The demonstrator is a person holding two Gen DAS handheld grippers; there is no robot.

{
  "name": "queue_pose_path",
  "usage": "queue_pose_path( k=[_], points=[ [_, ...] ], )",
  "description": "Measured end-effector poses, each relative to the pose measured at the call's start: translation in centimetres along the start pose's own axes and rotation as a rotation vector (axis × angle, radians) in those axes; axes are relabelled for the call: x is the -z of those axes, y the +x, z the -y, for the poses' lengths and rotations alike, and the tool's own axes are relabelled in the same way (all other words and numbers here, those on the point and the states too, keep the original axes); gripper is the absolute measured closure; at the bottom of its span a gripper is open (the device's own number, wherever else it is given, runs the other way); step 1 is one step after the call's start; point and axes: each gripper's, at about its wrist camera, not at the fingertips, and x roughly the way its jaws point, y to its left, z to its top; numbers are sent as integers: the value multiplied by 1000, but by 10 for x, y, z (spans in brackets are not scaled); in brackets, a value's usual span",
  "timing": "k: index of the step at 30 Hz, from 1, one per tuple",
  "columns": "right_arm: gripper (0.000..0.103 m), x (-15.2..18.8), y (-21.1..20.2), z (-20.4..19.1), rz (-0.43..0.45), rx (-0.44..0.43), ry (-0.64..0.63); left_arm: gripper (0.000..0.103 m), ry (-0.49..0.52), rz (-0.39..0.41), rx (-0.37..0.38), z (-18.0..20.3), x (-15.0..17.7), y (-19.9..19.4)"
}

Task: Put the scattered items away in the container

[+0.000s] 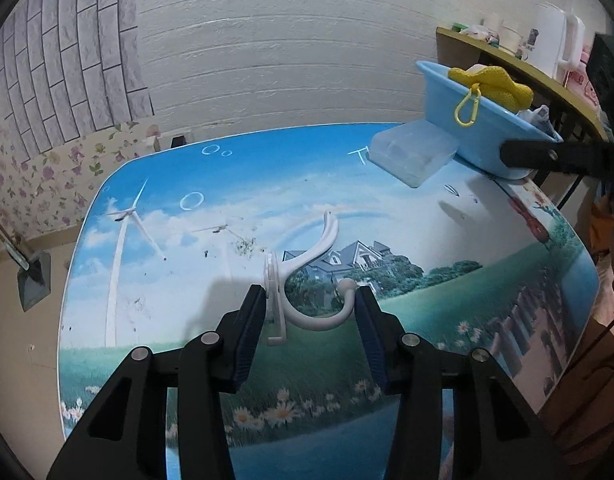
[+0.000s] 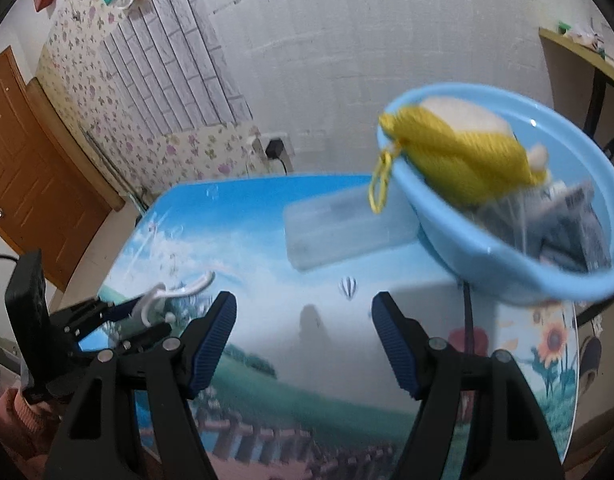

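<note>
presently the white hook [image 1: 307, 280] lies on the table [image 1: 447, 304] between the left gripper [image 1: 310, 304] jaws, which stand open around it, not clamped. at 2 o'clock sits the blue basin [image 1: 471, 136] holding a yellow pouch [image 1: 493, 82], a clear box [image 1: 413, 152] touching it. right gripper [image 2: 305, 344] jaws wide open, empty.

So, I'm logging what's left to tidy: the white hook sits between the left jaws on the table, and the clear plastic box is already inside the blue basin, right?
Not quite. In the left wrist view the clear plastic box lies on the table beside the blue basin, not inside. The white hook is between the left jaws.
</note>
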Motion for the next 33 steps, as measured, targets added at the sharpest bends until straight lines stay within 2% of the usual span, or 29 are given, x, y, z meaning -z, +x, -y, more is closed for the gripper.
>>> queue_pose_path(
  k=[12,22,33],
  points=[
    [33,-25,37,12,71,103,62,58,-34,0,33,-11,-9,12],
    [33,-32,41,11,149,4,95,58,-30,4,38,-11,-12,17],
    [33,-37,21,2,223,-116,150,58,-24,7,33,-11,-12,17]
  ],
)
